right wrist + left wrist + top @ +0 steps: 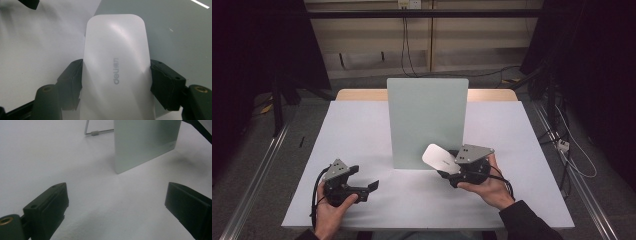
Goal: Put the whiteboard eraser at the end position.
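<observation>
Both pads of my right tongs (115,82) pinch the smooth, light, likely slippery white case (115,62) by its long sides, near the upright panel (427,120); left tongs (117,210) spread empty.

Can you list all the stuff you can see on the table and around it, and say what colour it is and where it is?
white mouse: one, white with grey lettering, held off the table in the right gripper, in front of the board.
board: one, pale grey-green, standing upright in the middle of the table.
wire stand: one, silver, behind the board.
table: one, white top with a wooden edge at the far side.
cables: a few, dark, hanging at the wall beyond the table.
right gripper: one, black, at the right, closed on the mouse's sides.
left gripper: one, black, at the left near edge, jaws wide apart, nothing between them.
hands: two, each holding a gripper.
</observation>
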A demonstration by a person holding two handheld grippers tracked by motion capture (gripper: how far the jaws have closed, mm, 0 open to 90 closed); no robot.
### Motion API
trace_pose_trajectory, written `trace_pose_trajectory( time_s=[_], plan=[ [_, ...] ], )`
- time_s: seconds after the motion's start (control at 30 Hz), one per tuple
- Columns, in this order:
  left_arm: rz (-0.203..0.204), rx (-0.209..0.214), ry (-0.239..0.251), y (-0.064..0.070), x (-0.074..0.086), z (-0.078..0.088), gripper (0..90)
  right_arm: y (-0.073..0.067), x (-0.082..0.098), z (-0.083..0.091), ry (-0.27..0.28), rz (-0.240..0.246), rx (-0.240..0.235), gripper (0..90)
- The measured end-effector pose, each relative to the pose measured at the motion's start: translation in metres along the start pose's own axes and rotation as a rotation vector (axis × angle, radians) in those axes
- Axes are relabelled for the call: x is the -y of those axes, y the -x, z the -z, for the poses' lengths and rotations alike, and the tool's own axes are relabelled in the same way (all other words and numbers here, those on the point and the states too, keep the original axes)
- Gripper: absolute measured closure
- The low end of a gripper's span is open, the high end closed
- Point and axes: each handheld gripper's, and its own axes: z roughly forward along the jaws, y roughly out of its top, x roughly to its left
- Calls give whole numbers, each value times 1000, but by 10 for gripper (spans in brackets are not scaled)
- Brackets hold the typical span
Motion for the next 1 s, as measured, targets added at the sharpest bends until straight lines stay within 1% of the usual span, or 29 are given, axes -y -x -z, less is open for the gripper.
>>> trace_pose_trajectory(
  time_s=[0.1,0.17,0.27,0.43,0.53,0.63,0.67,0.73,0.77,0.87,1.0],
  plan=[
    [-5,0,4,1,-1,1,49,-2,0,-2,-13,-10,-20,314],
    [-10,-1,4,1,-1,1,48,-5,2,-5,-30,-4,-35,314],
    [-6,-3,3,1,-1,0,48,-12,4,-9,-44,12,-52,314],
    [-14,-2,1,3,-1,0,49,-17,4,-13,-54,21,-84,314],
    [-14,-1,2,3,-1,0,49,-21,4,-17,-75,31,-111,314],
    [-18,-1,3,4,-2,0,49,-25,5,-21,-98,49,-122,314],
    [-19,-3,-1,4,-2,0,48,-26,5,-22,-97,49,-120,314],
    [-22,-5,0,4,-2,0,49,-27,5,-25,-98,43,-132,314],
    [-13,-2,3,4,-1,0,48,-29,5,-27,-106,46,-141,314],
    [-13,-3,5,3,-1,0,49,-33,6,-31,-126,50,-166,315],
    [-14,-2,4,4,-1,0,49,-36,6,-38,-158,61,-188,314]
  ],
)
